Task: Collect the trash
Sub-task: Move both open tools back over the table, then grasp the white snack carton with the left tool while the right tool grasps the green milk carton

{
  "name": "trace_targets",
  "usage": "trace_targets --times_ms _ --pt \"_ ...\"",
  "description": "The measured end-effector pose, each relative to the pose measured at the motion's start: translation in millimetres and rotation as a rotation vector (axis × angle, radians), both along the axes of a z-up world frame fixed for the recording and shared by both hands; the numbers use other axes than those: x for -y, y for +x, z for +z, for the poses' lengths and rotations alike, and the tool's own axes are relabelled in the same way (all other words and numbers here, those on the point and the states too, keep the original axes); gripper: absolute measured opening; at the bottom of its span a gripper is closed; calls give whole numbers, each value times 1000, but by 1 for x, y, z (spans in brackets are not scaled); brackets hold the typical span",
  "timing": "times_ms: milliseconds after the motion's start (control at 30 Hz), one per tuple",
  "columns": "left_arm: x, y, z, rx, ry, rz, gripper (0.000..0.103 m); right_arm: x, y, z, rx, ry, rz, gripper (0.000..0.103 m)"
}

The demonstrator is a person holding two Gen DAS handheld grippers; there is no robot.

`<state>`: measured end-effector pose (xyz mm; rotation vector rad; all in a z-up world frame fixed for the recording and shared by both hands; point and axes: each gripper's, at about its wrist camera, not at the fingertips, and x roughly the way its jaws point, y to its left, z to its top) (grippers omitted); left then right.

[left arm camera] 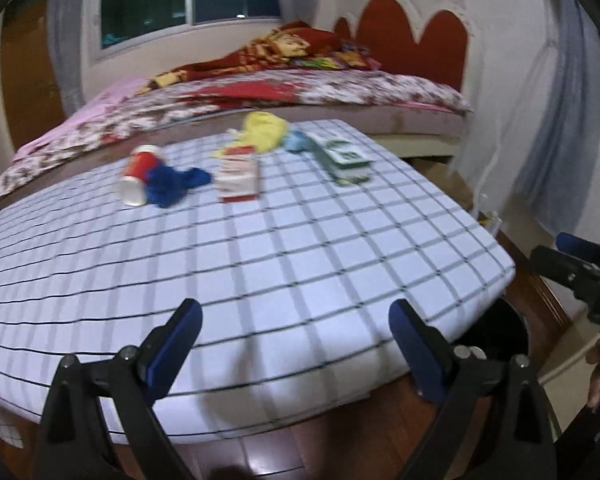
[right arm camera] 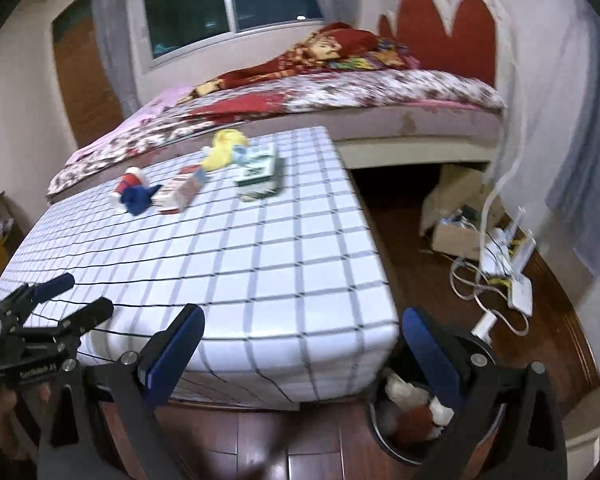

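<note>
Trash lies at the far end of a checked white table [left arm camera: 260, 264]: a red and white cup [left arm camera: 138, 178] on its side, a blue crumpled piece [left arm camera: 176, 184], a red and white carton [left arm camera: 238, 178], a yellow wrapper [left arm camera: 262, 130], a light blue scrap [left arm camera: 298, 141] and a green and white box [left arm camera: 346, 158]. They also show in the right wrist view, cup [right arm camera: 130, 184], carton [right arm camera: 180, 194], green box [right arm camera: 260, 174]. My left gripper [left arm camera: 296, 340] is open and empty over the table's near edge. My right gripper [right arm camera: 300, 348] is open and empty above a round bin [right arm camera: 412, 420] holding crumpled trash.
A bed [right arm camera: 340, 96] with floral bedding stands behind the table. On the wooden floor to the right lie a cardboard box [right arm camera: 456, 236], white cables and a white device [right arm camera: 520, 288]. The bin [left arm camera: 496, 332] sits by the table's near right corner.
</note>
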<state>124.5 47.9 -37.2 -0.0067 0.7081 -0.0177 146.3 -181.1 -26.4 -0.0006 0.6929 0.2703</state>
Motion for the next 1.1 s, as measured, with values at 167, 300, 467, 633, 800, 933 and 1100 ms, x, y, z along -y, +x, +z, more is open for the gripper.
trace_targets --times_ms 167,300,467,633,800,933,1100 --pt "-39 -5 11 24 8 79 95 -30 12 10 11 -1 59 102" --pt "-69 5 17 25 -6 135 95 -55 33 12 19 24 98 102" --pt "-79 43 12 23 1 163 95 -83 88 -2 -11 -76 71 102" --pt "-67 99 -5 -16 4 130 94 -93 147 -16 -48 -85 49 102" --pt "-65 156 -21 -55 -18 129 94 -106 194 -25 -54 -124 49 101" --pt "-61 186 -34 -97 -33 127 87 -117 224 -36 -86 -142 61 91" --pt "-49 203 -43 -113 -35 101 86 -122 242 -49 -120 -143 64 83"
